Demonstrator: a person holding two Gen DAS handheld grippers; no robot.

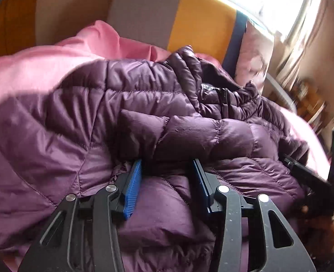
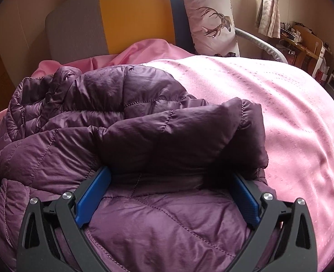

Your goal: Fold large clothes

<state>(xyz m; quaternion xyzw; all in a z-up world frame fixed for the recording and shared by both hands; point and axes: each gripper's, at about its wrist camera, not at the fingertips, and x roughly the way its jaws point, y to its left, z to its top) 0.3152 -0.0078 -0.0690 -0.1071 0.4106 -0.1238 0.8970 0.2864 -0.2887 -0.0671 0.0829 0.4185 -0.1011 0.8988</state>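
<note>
Both the left tool (image 1: 167,170) and right tool (image 2: 171,181), jaws spread, press on the purple puffer jacket (image 2: 144,122) lying on the bed (image 2: 280,113), probably flattening its folded sleeve.

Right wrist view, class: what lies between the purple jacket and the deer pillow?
Only the pink bedspread, bare of other items, lies between the purple jacket and the deer pillow, as the right wrist view shows.
</note>
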